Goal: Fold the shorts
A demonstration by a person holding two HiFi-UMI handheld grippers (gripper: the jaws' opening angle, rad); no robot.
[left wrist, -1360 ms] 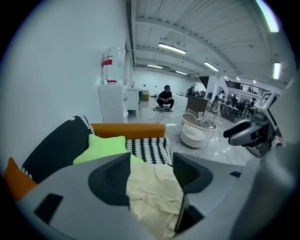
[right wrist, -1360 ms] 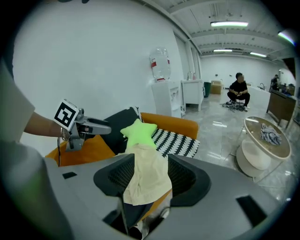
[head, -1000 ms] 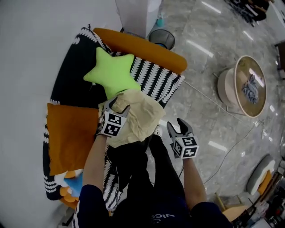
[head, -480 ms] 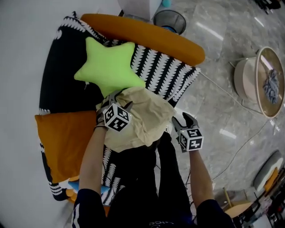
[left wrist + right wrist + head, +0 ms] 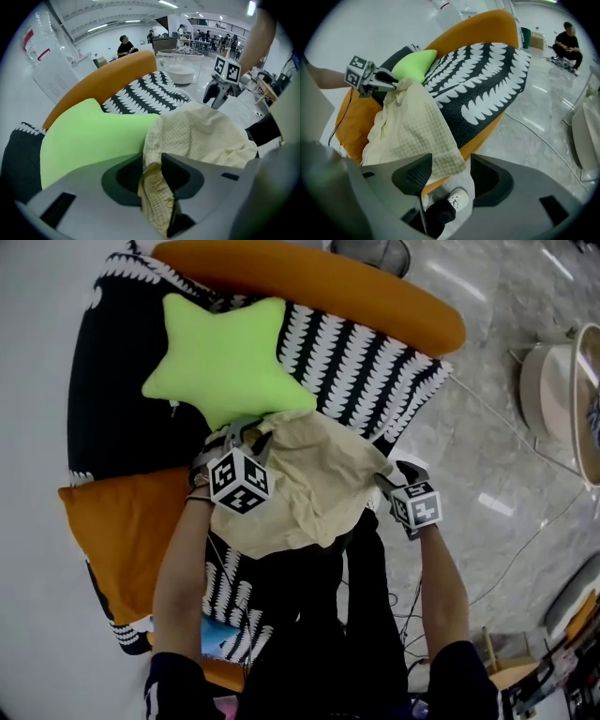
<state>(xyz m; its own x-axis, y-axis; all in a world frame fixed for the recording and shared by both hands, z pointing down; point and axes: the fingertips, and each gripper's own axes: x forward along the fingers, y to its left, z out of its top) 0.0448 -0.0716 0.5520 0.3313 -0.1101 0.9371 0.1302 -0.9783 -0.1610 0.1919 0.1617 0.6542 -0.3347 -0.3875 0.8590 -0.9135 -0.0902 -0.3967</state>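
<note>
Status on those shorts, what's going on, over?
Left tongs shut on shorts. Right tongs open at opposite corner. Green star cushion crowds left side.

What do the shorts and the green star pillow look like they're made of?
Shorts: soft cream waffle-weave cloth, likely cotton; a fine grid texture shows and it drapes limply. Star pillow: smooth matte lime fabric, probably plush or fleece; puffy, no sheen.
</note>
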